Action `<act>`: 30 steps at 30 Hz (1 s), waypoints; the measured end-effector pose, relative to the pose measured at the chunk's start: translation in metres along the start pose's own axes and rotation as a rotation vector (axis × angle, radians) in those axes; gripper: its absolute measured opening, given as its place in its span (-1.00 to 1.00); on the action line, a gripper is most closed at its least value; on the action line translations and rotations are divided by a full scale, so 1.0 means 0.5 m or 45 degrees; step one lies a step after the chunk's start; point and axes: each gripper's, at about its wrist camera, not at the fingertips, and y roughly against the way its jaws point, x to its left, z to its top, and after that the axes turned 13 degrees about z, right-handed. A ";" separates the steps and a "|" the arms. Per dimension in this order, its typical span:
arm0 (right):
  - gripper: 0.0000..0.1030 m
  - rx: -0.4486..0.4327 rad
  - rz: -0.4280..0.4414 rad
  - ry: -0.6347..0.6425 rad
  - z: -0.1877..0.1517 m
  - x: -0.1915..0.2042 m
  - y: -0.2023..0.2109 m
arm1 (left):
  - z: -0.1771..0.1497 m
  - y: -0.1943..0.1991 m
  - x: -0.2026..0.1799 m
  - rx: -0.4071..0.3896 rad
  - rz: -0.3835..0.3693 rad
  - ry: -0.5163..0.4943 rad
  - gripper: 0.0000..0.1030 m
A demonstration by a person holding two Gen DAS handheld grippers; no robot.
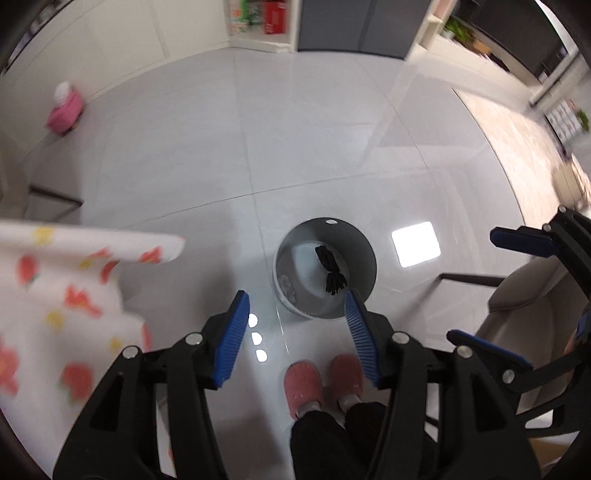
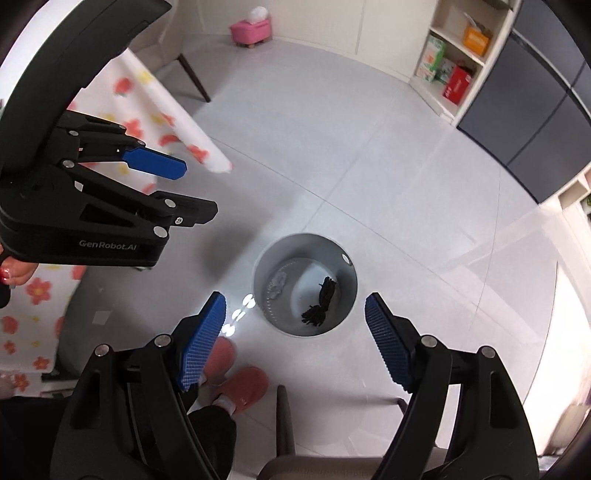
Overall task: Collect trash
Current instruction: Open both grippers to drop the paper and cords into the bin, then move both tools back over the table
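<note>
Left tool [image 1: 297, 314] in the left wrist view: blue ribbed pads spread, nothing between them, pointing steeply down at the floor. Grey round bin [image 1: 364, 254] stands on the pale tiled floor [image 1: 295, 129] straight below, its near rim partly hidden by the right-hand pad. Inside the bin a black tasselled scrap [image 1: 330, 269] lies on the bottom, toward the right wall; a crumpled greyish bit [image 1: 288, 286] lies by the left wall. Right tool [image 1: 509, 288] shows at the right edge, pads apart, empty. Pink slippers [image 1: 321, 380] and dark trouser legs at the bottom, just near of the bin. Flowered cloth [image 1: 74, 288] hangs over the surface on the left, blurred. Pink box [image 1: 64, 112] sits far left by the wall. Chair [image 1: 524, 299] at the right, behind the right tool.

Right wrist view: right tool [image 2: 295, 314] spread wide, nothing pinched, aimed down. Bin [image 2: 347, 288] sits between the two pads in the picture, well below them. Black scrap [image 2: 319, 301] lies at the bottom of the bin, right of centre; grey crumpled bit [image 2: 277, 282] to its left. Left tool [image 2: 195, 188] comes in from the upper left, pads parted, empty; fingers [image 2: 14, 273] of the hand holding it show at the left edge. Flowered cloth [image 2: 155, 110] behind it. Slippers [image 2: 236, 380] lower left of the bin. Chair back [image 2: 284, 417] at the bottom. Shelf [image 2: 454, 74] with boxes upper right, dark cabinets beside it. Pink box [image 2: 251, 29] at the top by the wall.
</note>
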 end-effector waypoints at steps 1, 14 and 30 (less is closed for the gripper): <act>0.46 -0.007 0.007 0.017 0.010 0.013 0.019 | 0.002 0.030 0.014 0.005 0.012 0.045 0.09; 0.42 -0.124 0.212 0.311 0.165 0.227 0.255 | -0.177 0.352 0.218 -0.089 0.235 0.586 0.10; 0.42 -0.125 0.491 0.773 0.246 0.667 0.279 | -0.568 0.578 0.442 -0.057 0.509 1.202 0.12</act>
